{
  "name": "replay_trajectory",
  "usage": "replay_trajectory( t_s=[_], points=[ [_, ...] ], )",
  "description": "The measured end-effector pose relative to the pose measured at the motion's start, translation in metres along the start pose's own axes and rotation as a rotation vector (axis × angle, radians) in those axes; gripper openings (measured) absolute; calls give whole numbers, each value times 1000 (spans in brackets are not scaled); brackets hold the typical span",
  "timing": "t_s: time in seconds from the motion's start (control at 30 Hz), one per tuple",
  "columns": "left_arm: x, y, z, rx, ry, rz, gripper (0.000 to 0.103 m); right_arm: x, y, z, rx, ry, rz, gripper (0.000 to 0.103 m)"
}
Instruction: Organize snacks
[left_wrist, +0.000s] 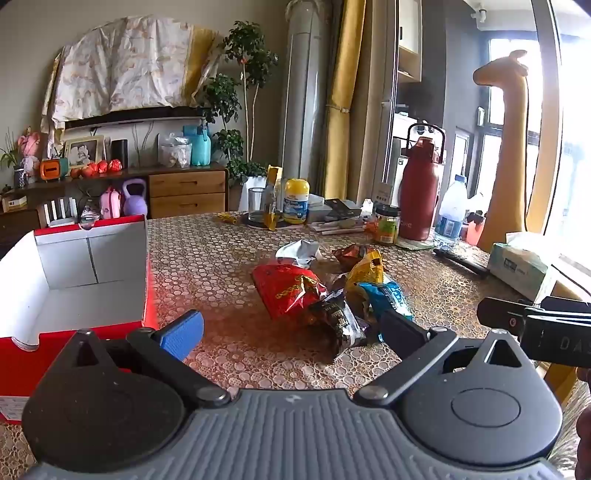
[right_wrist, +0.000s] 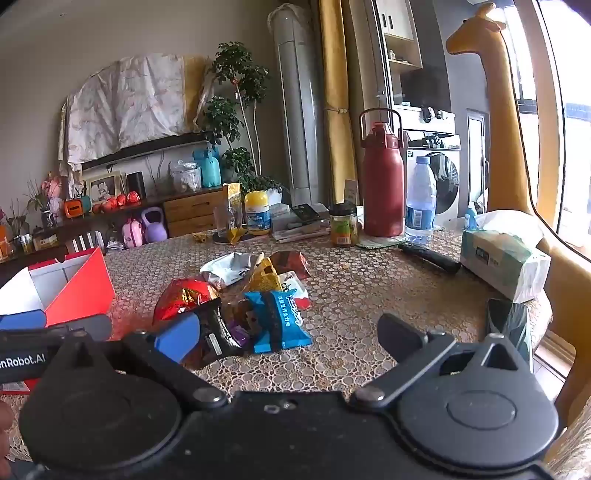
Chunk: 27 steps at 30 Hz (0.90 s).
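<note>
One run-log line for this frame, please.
stage: start | left gripper: open | right gripper: open | snack packets: piled on table | red box: empty

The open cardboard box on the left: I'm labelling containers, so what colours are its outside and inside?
Red outside, white inside; clearest in the left wrist view.

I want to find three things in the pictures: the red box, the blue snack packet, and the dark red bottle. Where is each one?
red box (left_wrist: 92, 334): left wrist view, on its red front wall.
blue snack packet (right_wrist: 280, 321): right wrist view, on the middle of its face.
dark red bottle (right_wrist: 382, 188): right wrist view, on its body.
</note>
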<state>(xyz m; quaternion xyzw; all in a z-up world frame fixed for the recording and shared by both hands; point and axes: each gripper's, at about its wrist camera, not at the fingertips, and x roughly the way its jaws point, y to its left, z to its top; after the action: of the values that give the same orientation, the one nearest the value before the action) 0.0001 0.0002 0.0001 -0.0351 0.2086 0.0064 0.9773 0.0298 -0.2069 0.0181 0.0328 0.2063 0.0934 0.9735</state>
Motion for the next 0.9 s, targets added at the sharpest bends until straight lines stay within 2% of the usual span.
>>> replay_trajectory(
  t_s=[0.7, 0.9],
  points=[
    [-1, -2, -1, 4, 0, 0, 103, -2, 0, 0, -3, -34, -50, 103],
    [2, -7, 1, 6, -1, 0, 103, 1, 0, 0, -6, -4, -34, 103]
  ],
)
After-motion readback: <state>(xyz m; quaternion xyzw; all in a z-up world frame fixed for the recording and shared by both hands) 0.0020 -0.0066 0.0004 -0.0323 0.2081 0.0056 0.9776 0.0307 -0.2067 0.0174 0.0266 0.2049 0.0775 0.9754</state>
